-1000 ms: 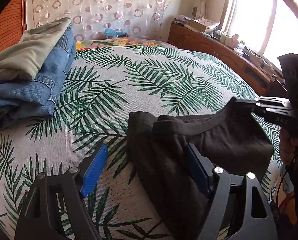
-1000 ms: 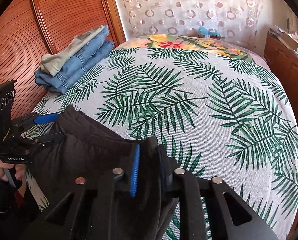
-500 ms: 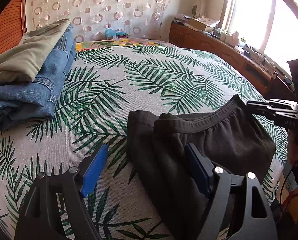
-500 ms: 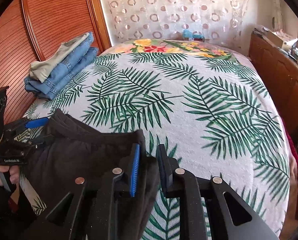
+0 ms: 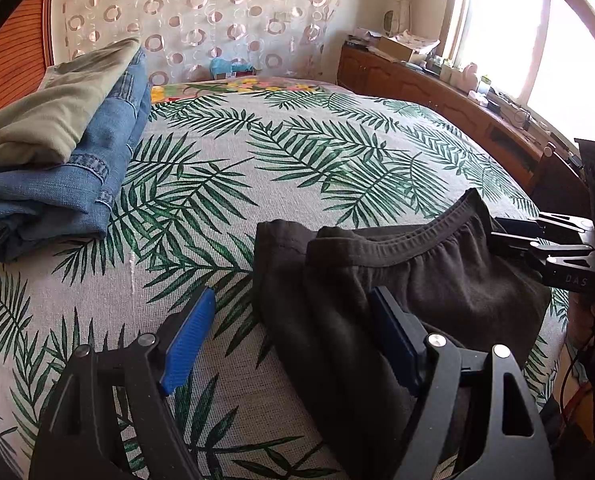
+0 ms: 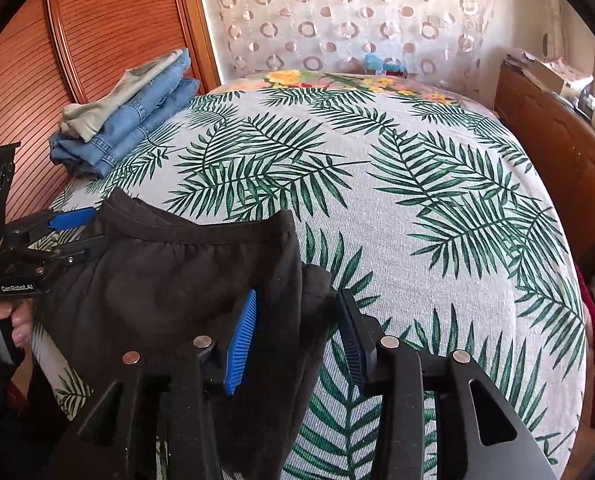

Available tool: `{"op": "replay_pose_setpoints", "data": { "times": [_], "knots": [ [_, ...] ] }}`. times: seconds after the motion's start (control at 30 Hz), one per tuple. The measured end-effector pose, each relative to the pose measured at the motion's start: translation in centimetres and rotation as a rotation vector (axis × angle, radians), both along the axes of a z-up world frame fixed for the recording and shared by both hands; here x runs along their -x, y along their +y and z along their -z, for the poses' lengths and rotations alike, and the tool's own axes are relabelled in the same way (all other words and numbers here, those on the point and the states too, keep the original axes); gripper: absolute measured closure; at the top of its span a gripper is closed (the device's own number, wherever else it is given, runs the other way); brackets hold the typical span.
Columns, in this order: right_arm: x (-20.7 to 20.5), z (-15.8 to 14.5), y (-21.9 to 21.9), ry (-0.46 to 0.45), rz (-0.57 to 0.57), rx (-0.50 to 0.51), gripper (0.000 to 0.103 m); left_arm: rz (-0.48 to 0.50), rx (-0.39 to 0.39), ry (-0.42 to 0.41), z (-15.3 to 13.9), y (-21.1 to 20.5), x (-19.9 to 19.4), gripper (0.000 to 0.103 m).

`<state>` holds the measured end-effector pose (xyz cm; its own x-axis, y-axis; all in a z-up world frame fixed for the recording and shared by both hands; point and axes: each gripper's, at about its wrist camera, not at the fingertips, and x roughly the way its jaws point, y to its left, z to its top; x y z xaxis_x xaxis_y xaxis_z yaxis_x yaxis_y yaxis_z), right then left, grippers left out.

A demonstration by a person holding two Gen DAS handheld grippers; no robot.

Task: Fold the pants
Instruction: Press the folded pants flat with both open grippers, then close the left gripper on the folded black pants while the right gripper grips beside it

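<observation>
Black pants (image 5: 409,280) lie folded at the near edge of a palm-print bed (image 5: 297,152), waistband toward the middle, in the left wrist view; the left gripper (image 5: 293,332) stands wide open, one blue pad over bare bedspread and the other above the cloth, gripping nothing. Folded jeans (image 5: 57,184) sit stacked at the far left edge. From the right wrist view, the right gripper (image 6: 297,328) has just been opening its jaws, the pants' folded corner standing loose between the pads, which appear clear of it. This looks like the release after a fold. Next, both tools likely need to draw back clear of the fabric without dragging it, then smooth or fold again.
</observation>
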<state>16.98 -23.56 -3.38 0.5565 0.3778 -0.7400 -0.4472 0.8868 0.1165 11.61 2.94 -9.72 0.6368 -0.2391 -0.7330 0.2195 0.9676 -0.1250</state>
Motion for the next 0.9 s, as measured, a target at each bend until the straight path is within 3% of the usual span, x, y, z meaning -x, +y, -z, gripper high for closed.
{"op": "replay_pose_setpoints", "data": {
  "times": [0.23, 0.5, 0.87, 0.9],
  "knots": [
    [0.4, 0.6, 0.0, -0.043, 0.0, -0.014, 0.06, 0.006, 0.003, 0.01, 0.0, 0.1, -0.2, 0.023],
    [0.5, 0.8, -0.1, -0.049, -0.001, -0.022, 0.06, 0.015, 0.073, 0.042, -0.5, 0.9, -1.2, 0.024],
    [0.5, 0.8, -0.1, -0.048, -0.002, -0.022, 0.06, 0.044, 0.086, 0.046, -0.4, 0.6, -2.1, 0.043],
    [0.5, 0.8, -0.1, -0.048, -0.002, -0.021, 0.06, 0.05, 0.096, 0.046, -0.4, 0.6, -2.0, 0.048]
  ]
}}
